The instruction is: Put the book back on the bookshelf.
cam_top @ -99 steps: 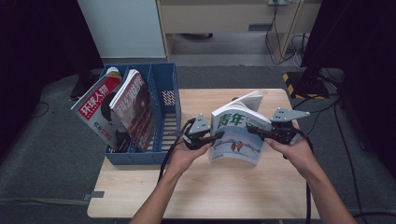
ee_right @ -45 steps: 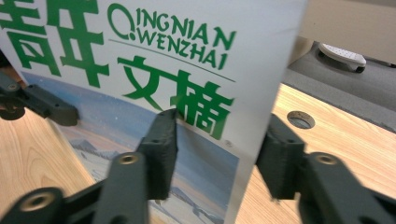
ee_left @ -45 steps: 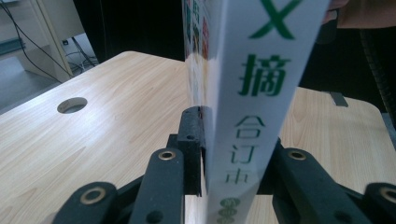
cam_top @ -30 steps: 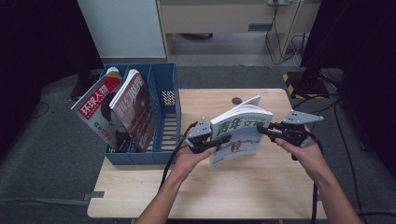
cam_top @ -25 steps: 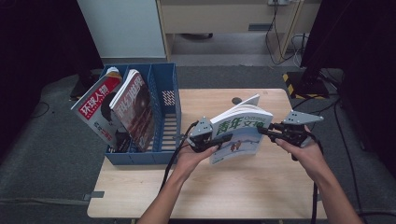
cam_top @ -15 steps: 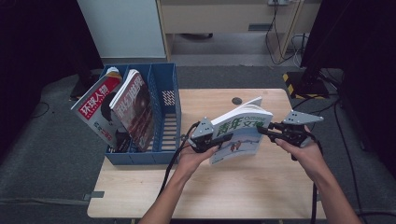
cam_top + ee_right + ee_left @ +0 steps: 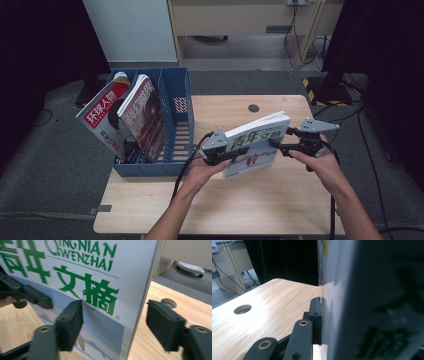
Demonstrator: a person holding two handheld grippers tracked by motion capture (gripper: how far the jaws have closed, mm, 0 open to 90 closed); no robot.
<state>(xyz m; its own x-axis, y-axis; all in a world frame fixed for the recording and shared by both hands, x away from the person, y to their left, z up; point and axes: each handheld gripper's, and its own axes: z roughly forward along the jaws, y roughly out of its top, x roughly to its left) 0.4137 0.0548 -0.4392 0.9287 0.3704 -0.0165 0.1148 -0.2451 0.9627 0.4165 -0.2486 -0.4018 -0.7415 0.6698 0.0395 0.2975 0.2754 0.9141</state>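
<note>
A light wooden table (image 7: 280,205) carries a blue file rack (image 7: 175,107) along its left side, its slots open to the top; two magazines lean in the rack's left compartments, a red-covered one (image 7: 100,117) at the far left and a dark-covered one (image 7: 147,117) tilted beside it. To the right of the rack, near the table's middle, a white magazine with green lettering (image 7: 255,145) stands nearly upright, tipped a little, its lower edge close to the tabletop (whether it touches the wood cannot be told). The left gripper (image 7: 231,156) has its black jaws pressed against the magazine's left edge, pinching it, and the left gripper view shows one jaw flat against the cover. The right gripper (image 7: 278,145) reaches the magazine's right edge with its jaws spread: in the right gripper view one pad (image 7: 71,322) sits in front of the cover and the other (image 7: 165,323) stands clear beyond the edge, with a gap. A small round hole (image 7: 254,108) lies in the tabletop behind the magazine.
</note>
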